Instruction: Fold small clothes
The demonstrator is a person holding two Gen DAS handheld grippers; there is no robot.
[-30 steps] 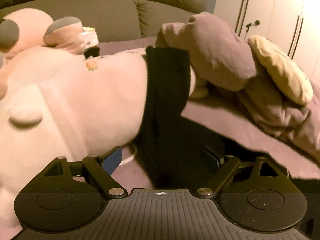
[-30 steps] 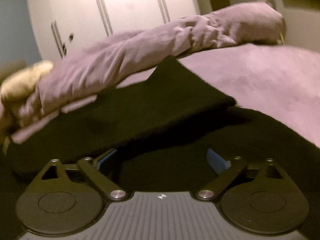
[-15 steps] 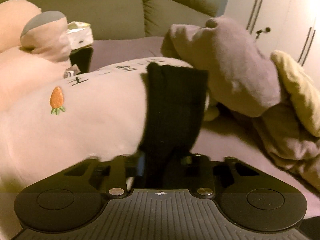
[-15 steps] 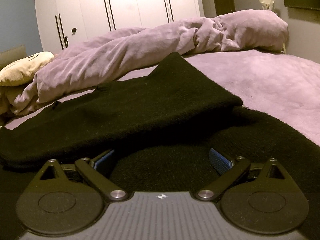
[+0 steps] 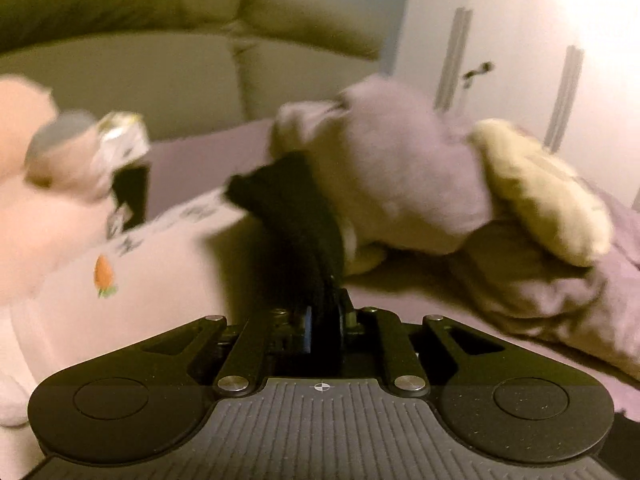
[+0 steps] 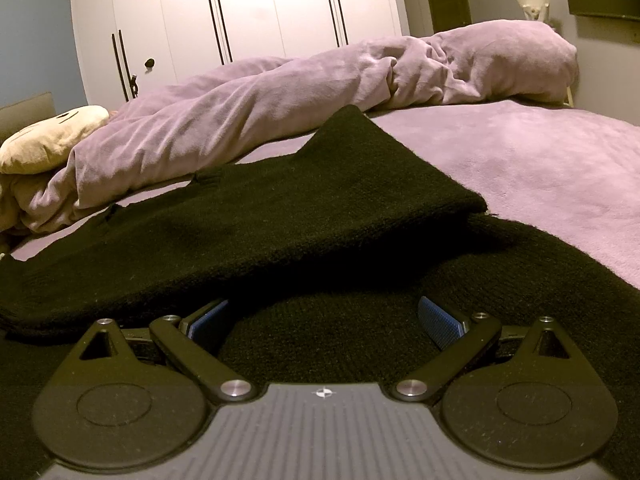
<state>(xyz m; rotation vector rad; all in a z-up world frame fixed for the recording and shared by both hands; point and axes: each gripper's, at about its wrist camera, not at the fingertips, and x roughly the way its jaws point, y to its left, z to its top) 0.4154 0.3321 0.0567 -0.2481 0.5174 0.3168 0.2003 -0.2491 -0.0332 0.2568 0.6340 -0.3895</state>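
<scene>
The knitted garment point(image 6: 256, 216) is lying spread on the bed point(image 6: 540, 168), one part folded over another, with the right gripper point(image 6: 324, 320) sitting over its near edge. Behind it the rumpled duvet point(image 6: 320, 92) is stretching across the bed before the wardrobe point(image 6: 260, 12), a cushion point(image 6: 48, 140) resting at its left end. A garment strip point(image 5: 296, 220) is running from between the left gripper's point(image 5: 323, 328) pads, with the plush toy point(image 5: 120, 264) lying to its left and the headboard point(image 5: 160, 60) standing behind.

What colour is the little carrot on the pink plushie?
Orange with a green top; the carrot on the pink plushie shows only in the left wrist view.
</scene>
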